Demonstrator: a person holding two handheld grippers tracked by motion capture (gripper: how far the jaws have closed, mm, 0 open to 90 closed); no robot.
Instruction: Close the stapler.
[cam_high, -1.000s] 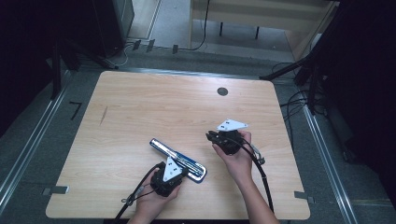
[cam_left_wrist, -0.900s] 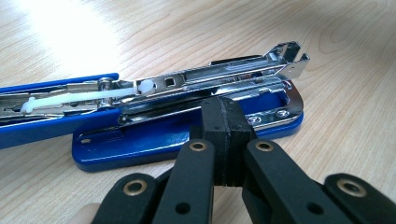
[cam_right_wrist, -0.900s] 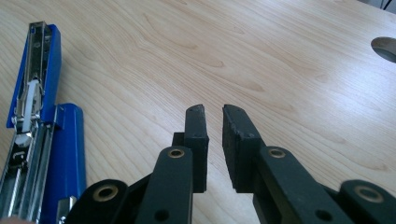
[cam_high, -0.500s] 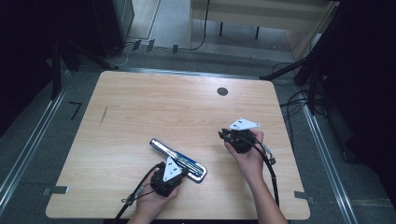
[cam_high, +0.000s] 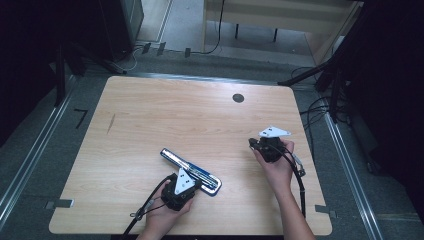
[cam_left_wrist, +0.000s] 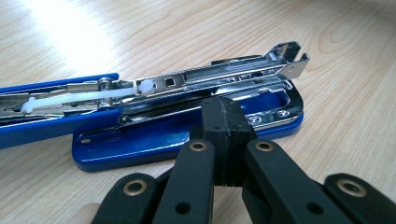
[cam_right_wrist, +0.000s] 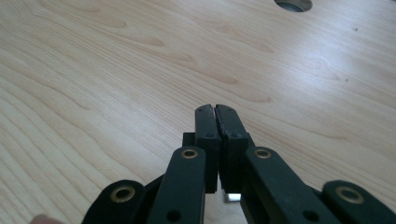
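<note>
A blue stapler (cam_high: 190, 171) lies swung open on the wooden table (cam_high: 175, 115), its chrome magazine (cam_left_wrist: 210, 79) raised off the blue base (cam_left_wrist: 154, 140). My left gripper (cam_high: 192, 183) is shut, and its joined tips (cam_left_wrist: 223, 112) sit right at the near edge of that base; I cannot tell if they touch it. My right gripper (cam_high: 253, 144) hovers over bare wood to the right of the stapler, well apart from it. Its jaws have just been closing and now meet (cam_right_wrist: 215, 113) with nothing between them.
A round dark cable hole (cam_high: 238, 98) sits near the table's far edge, also seen in the right gripper view (cam_right_wrist: 293, 3). A short dark mark (cam_high: 111, 123) is on the left side. Cables (cam_high: 320, 107) lie on the floor off the right edge.
The right hand has moved to the right across the table, away from the stapler. The left hand and the stapler have stayed put.
</note>
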